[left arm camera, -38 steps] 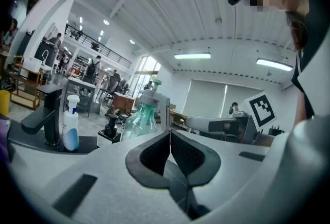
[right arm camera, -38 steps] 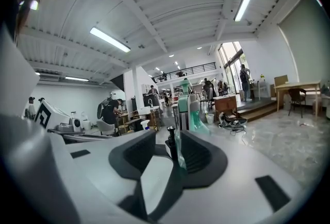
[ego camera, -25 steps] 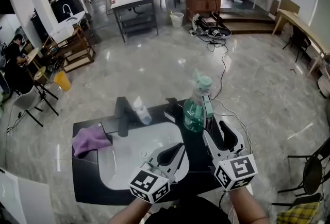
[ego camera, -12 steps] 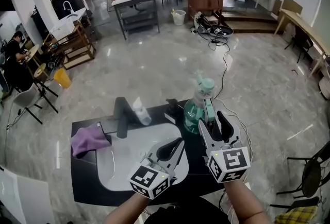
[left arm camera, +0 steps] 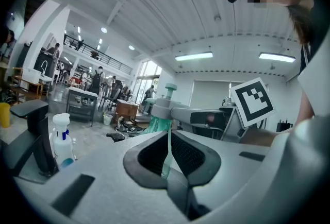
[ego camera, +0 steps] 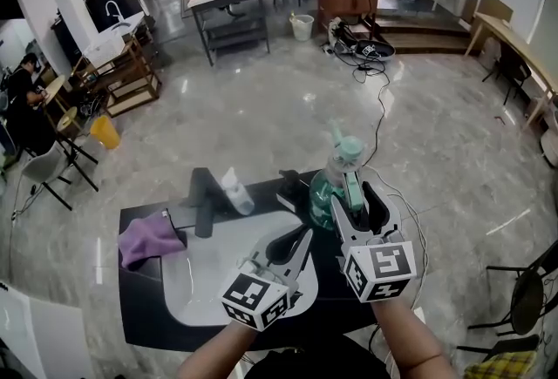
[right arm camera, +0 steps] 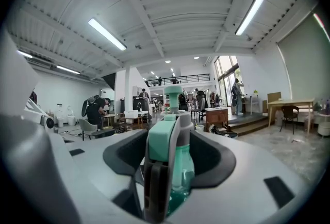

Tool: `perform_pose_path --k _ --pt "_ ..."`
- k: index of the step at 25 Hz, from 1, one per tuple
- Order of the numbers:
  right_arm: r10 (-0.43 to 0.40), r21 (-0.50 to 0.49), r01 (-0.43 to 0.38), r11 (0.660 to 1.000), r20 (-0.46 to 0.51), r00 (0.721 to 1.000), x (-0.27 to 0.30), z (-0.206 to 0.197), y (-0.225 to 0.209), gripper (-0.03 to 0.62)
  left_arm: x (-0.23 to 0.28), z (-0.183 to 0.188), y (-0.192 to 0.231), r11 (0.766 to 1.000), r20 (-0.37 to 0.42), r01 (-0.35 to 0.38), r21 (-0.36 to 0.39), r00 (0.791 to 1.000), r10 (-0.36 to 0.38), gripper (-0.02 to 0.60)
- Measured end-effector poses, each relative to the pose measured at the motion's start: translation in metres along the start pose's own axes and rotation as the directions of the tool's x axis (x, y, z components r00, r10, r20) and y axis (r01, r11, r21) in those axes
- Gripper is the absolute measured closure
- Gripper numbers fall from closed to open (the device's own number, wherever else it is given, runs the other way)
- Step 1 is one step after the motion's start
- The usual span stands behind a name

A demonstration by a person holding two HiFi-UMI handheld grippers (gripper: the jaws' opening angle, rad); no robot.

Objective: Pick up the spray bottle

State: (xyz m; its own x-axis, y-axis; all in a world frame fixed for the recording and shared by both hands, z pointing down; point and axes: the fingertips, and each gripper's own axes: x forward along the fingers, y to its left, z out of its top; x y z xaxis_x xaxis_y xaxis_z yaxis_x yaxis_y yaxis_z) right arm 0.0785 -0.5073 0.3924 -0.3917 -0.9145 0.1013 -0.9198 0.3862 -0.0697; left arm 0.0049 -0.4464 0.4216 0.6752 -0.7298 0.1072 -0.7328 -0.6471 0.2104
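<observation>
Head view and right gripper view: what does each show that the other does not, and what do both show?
Only the head view: the purple cloth, the white sink, the small white bottle. Only the right gripper view: the ceiling lights. Both: the green spray bottle between the jaws of the right gripper, which have just been opening.

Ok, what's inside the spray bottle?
The bottle is see-through green; a darker band low down looks like liquid. Its bottom is covered by the right gripper, whose jaws, either side of it, have just been opening.
</observation>
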Motion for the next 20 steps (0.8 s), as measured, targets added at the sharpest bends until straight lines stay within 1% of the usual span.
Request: perform_pose_path --k 7,12,16,20 --pt "-0.042 -0.019 0.041 0.999 -0.022 0.999 0.012 -0.006 -0.002 0.375 0.008 0.007 0.014 0.999 0.027 -0.037 -0.012 0.999 0.037 0.574" --pt "-0.082 -0.034 0.08 0.996 -0.079 0.993 0.018 -0.017 -0.006 0.376 0.01 0.008 0.019 0.999 0.028 -0.049 -0.015 0.998 0.049 0.574" --pt "-0.117 -0.046 0.114 0.992 -0.064 0.991 0.02 -0.013 -0.01 0.378 0.01 0.006 0.022 0.998 0.023 -0.054 -0.021 0.998 0.055 0.574" --pt "-0.127 -0.056 0.123 0.991 -0.066 0.99 0.021 -0.012 -0.012 0.395 0.01 0.003 0.019 0.998 0.019 -0.048 -0.032 0.999 0.049 0.574"
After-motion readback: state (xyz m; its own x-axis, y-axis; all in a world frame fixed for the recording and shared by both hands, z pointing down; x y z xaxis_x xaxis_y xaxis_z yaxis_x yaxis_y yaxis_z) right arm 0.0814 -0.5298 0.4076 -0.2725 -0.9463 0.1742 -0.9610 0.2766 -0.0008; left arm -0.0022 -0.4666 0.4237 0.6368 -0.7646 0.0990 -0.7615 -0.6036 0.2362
